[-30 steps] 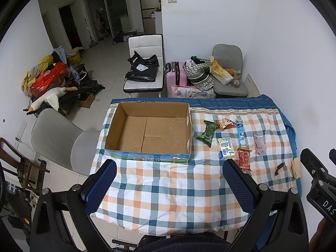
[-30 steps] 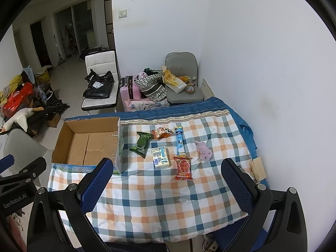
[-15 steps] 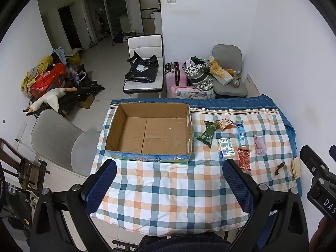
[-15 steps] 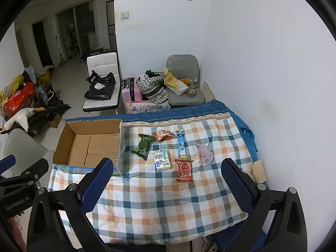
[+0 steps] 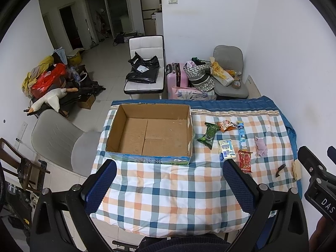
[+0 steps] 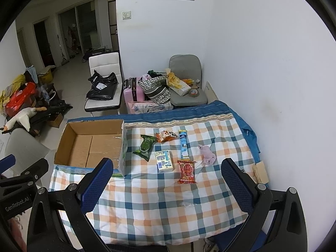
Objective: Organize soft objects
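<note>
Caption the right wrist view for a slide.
Open right gripper hovers above six small soft items beside an empty cardboard box on a checked tablecloth.

Ahead of the grippers, a blue, orange and white checked tablecloth [image 6: 159,199] carries a brown cardboard box [image 6: 90,145], green packet [image 6: 145,147], red packet [image 6: 187,171] and pink cloth [image 6: 206,154].
</note>
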Demonstrator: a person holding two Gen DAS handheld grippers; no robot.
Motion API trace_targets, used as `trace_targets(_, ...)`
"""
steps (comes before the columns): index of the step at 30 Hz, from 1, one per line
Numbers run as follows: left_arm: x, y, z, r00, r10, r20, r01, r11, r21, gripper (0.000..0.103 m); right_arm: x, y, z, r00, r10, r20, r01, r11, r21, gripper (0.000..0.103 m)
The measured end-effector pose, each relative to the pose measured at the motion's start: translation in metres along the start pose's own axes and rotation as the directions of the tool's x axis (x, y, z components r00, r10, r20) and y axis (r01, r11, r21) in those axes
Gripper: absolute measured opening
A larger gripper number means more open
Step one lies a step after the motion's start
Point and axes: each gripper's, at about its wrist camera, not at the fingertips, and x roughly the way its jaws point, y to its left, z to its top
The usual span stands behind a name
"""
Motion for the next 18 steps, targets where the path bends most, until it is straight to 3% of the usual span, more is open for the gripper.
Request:
trace_targets(5, 0.026, -0.013, 0.014, 0.998, -0.050, -0.024, 0.050, 0.999, 0.004, 0.103, 0.032, -0.021, 0.004, 0.999, 0.005, -0.052, -0.003, 0.999, 0.050, 0.103)
trace_targets(9, 0.076, -0.041, 0.031, 0.988, -0.121, -0.097, 0.125, 0.992, 0.031, 0.103, 0.081, -0.065, 0.004, 0.992, 0.001, -0.129, 0.016, 0.991, 0.130, 0.103)
trace_targets(11, 0.110, -0.061, 0.037, 0.983, -0.119, -0.140, 0.128, 0.990, 0.056, 0.103, 0.111, -0.087, 0.004, 0.985, 0.003, -0.175, 0.025, 0.987, 0.162, 0.103)
trace_targets(14, 0.161, -0.097, 0.040, 0.964, -0.140, -0.225, 0.160, 0.984, 0.072, 0.103, 0.159, -0.121, 0.002, 0.971, -0.001, -0.239, 0.047, 0.981, 0.189, 0.103)
trace_targets(18, 0.238, -0.139, 0.038, 0.923, -0.167, -0.348, 0.206, 0.975, 0.079, 0.103, 0.242, -0.161, -0.011, 0.938, 0.032, -0.345, 0.051, 0.972, 0.231, 0.103)
